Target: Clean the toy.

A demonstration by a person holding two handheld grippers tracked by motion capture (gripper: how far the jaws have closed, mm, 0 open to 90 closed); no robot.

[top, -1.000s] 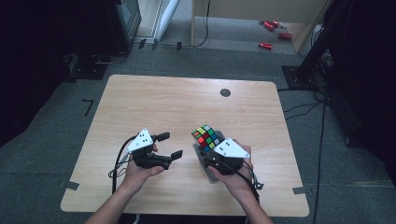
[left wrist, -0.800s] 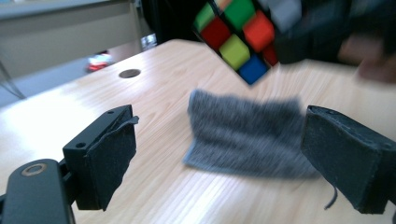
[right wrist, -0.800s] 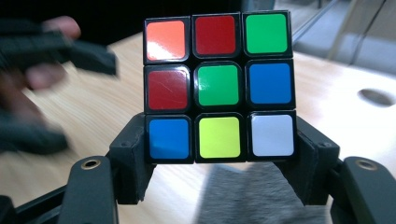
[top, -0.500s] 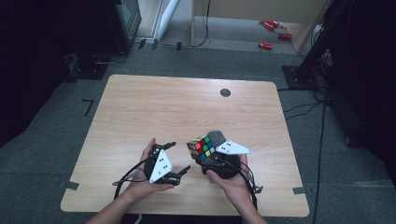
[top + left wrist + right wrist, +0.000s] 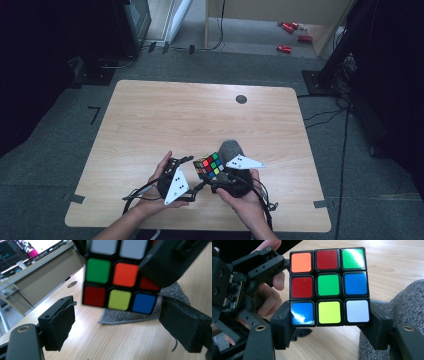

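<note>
Left gripper (image 5: pixel 192 172) moved in beside our cube (image 5: pixel 209 165), jaws apart and just closing, nothing between; right gripper (image 5: pixel 329 322) clamps cube, layer twist looks next.

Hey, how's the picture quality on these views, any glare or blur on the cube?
Right gripper view: the cube is sharp, with white glare on its top-right green and bottom-left blue stickers. Left gripper view: the cube's top rows are soft and slightly blurred, and the right gripper is a dark blur in front of it. High view: the table is evenly lit while the surrounding floor falls into deep shadow.
</note>
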